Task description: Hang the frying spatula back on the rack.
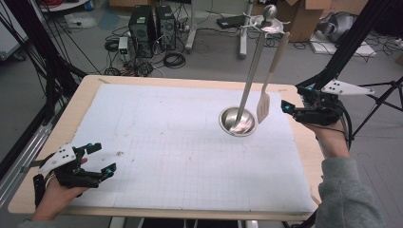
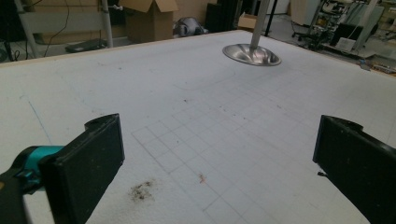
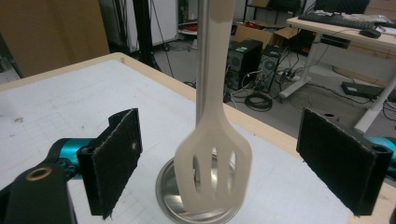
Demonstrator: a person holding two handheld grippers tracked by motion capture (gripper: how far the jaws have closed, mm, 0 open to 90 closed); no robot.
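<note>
A metal utensil stand [image 1: 250,76] rises from a round steel base [image 1: 237,122] on the white gridded mat. A cream slotted spatula [image 1: 263,105] hangs from its top hook, blade just above the base. My right gripper [image 1: 286,108] is open at the table's right edge, level with the blade; in the right gripper view the spatula [image 3: 213,158] hangs a little ahead of the wide-apart jaws, untouched. My left gripper [image 1: 102,159] is open at the near left corner, with nothing between its jaws. The stand's base [image 2: 252,54] lies far ahead in the left gripper view.
The white gridded mat [image 1: 180,142] covers most of the wooden table [image 1: 85,90]. A small dark smudge [image 2: 141,190] marks the mat near the left gripper. Computer towers [image 1: 152,28], cables and cardboard boxes sit on the floor beyond the far edge.
</note>
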